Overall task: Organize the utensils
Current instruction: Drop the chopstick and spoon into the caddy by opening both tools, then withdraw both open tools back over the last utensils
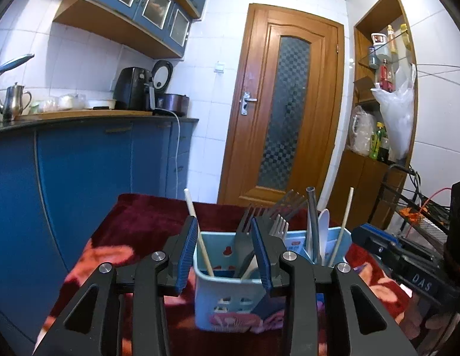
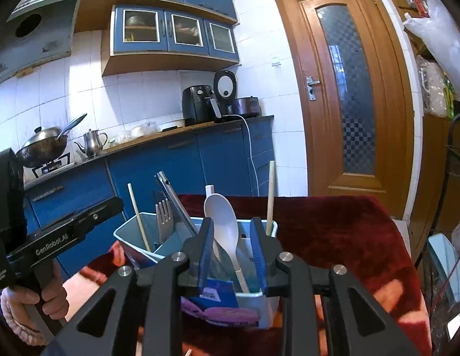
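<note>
Left tongs: jaws parted, nothing gripped, poised just above the near rim of the utensil caddy. Right tongs: jaws narrowly parted, white spoon standing between the pads, no visible contact. Caddy: pale blue, two compartments, upright on the red-blanketed worktop. Contents: forks, chopsticks, metal tube, white spoon.

Straight ahead of my left gripper the blue caddy blocks low center, its forks and chopsticks bristling upward. The red cloth at left center lies open to me.
</note>
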Demonstrator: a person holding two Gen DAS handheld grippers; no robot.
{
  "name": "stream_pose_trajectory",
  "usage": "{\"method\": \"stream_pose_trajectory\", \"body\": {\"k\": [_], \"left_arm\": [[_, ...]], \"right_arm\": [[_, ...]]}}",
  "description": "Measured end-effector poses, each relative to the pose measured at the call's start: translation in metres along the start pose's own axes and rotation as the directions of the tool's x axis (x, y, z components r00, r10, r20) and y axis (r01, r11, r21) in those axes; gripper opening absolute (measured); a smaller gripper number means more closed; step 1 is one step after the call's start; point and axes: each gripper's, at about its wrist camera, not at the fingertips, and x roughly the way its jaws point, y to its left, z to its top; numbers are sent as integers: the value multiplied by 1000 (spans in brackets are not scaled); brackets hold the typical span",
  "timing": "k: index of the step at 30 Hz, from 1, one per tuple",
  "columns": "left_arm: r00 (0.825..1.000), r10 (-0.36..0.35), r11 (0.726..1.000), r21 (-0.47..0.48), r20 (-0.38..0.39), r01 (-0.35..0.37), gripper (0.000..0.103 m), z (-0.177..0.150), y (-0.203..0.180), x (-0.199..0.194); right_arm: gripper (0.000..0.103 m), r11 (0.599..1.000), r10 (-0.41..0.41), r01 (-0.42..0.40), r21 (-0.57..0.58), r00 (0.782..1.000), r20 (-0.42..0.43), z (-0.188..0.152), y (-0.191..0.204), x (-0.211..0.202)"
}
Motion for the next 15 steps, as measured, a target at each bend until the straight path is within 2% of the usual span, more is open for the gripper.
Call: {"method": "stream_pose_trajectory", "body": {"k": [15], "left_arm": [[993,23,1000,22,-118,-21,39,-11,-4,-41]], "right_arm": [[28,999,-36,35,-19,997,-73,-7,34,-45]]}}
